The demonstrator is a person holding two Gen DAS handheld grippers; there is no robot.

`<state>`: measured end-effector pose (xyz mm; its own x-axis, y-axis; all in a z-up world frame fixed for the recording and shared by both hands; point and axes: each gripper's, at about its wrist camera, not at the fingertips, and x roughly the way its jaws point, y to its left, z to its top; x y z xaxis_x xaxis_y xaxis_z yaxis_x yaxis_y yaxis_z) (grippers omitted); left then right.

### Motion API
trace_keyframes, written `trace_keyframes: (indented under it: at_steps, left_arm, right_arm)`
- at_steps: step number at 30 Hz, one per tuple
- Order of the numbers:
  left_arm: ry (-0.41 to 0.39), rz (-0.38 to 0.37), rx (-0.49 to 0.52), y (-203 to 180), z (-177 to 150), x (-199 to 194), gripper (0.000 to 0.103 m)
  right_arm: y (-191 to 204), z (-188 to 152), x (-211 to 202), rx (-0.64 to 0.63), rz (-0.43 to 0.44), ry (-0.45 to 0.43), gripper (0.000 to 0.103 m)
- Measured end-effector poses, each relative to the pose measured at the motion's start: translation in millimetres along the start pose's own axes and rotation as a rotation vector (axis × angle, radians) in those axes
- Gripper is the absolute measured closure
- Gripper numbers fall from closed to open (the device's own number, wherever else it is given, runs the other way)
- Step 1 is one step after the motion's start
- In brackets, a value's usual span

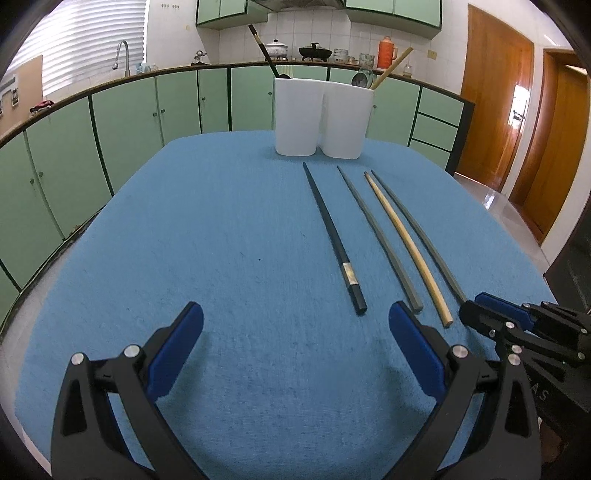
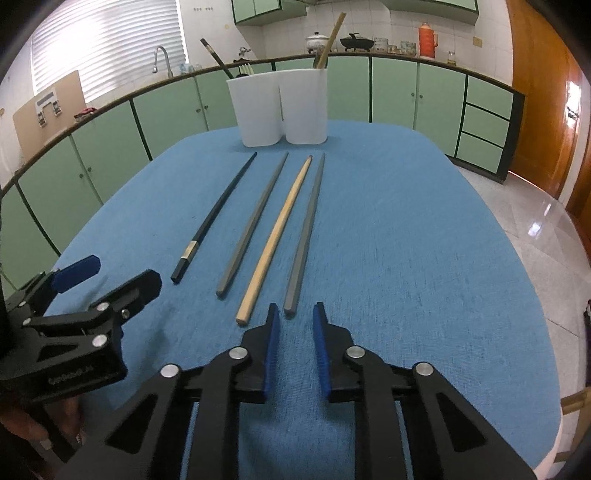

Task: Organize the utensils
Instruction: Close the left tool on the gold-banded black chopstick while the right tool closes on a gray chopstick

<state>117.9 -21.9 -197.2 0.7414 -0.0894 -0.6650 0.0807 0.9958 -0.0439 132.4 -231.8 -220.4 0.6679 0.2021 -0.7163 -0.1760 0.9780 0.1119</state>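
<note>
Chopsticks, four in all, laid side by side on the blue tablecloth, tips toward the far end: one black chopstick with a silver band, two grey chopsticks, one pale wooden chopstick between the greys. None touching another.

Right gripper: blue-padded fingers parted by a narrow gap, nothing between them, poised just short of the near end of the rightmost grey stick.

Left gripper: fingers spread wide, empty, over bare cloth, near ends of the black stick and the nearer grey stick just ahead of its right finger.

Beyond the sticks, at the far end of the table: two white utensil holders standing touching each other. Left holder with a dark-handled utensil leaning out; right holder with a wooden stick and what looks like a spoon.

Behind: green kitchen cabinets, countertop with pots and an orange thermos.
</note>
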Motion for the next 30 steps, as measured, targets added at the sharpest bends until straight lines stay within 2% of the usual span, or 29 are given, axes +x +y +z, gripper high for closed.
trace_keyframes:
  at_steps: [5,6,7,9,14,17,27,30]
  left_arm:
    - [-0.001,-0.011,0.01,-5.6,-0.3,0.7,0.007]
    - [0.0,-0.016,0.012,-7.0,0.0,0.9,0.013]
    - [0.011,-0.028,0.012,-8.6,0.3,2.5,0.023]
    - [0.035,-0.047,0.006,-11.2,-0.1,6.4,0.031]
    - [0.047,-0.05,0.013,-20.9,0.7,11.2,0.035]
    - [0.044,-0.046,0.017,-26.7,1.7,13.4,0.045]
    - [0.032,-0.037,0.08,-43.0,0.7,18.8,0.094]
    - [0.027,-0.032,0.095,-45.3,0.3,19.5,0.095]
  right_arm:
    - [0.4,0.2,3.6,-0.005,-0.005,-0.014,0.094]
    - [-0.2,-0.2,3.4,-0.004,-0.008,-0.015,0.098]
    - [-1.9,-0.3,3.4,-0.002,-0.008,-0.016,0.098]
    - [-6.8,0.1,2.5,0.015,-0.01,-0.019,0.098]
    - [-24.2,2.1,0.1,0.05,-0.035,-0.019,0.098]
    - [-32.1,2.0,-0.9,0.066,-0.031,-0.019,0.098]
    - [-36.2,0.4,-1.4,0.08,-0.01,-0.02,0.098]
    - [-36.1,0.3,-1.3,0.081,-0.009,-0.019,0.098]
